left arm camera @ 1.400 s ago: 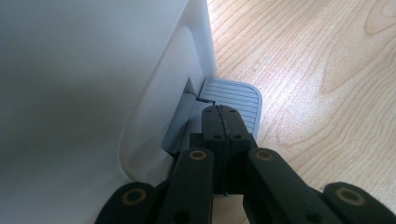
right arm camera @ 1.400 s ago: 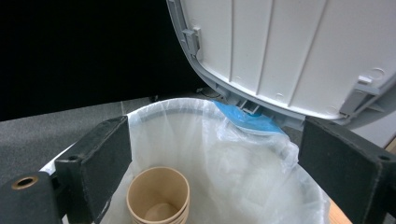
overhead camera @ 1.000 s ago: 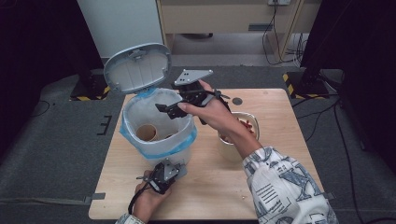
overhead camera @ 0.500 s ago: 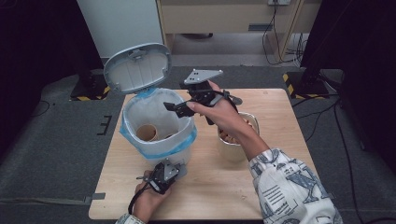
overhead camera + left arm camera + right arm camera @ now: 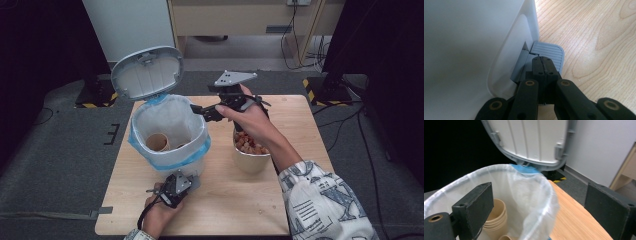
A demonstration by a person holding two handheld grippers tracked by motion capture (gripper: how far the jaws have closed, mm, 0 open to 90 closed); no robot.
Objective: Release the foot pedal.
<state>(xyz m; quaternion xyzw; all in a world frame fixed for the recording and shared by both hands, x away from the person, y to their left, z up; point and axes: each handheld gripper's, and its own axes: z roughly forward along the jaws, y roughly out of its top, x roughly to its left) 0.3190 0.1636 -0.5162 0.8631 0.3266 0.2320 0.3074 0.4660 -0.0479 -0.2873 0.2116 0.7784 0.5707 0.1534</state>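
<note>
Left gripper point(image 5: 543, 65) shut, pressing pedal point(image 5: 550, 51); right gripper point(image 5: 204, 111) agape, empty, above bin point(image 5: 169, 145) rim, bowl point(image 5: 250, 150) just right.

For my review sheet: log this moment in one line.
left gripper shut, pressing bin pedal | lid up | right gripper open, empty, at bin rim

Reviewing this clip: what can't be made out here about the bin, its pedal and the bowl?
- Bin bottom: high view, hidden by liner and paper cups.
- Pedal near end: left gripper view, covered by the left gripper.
- Bowl contents: high view, too small to identify, partly under the right hand.
</note>
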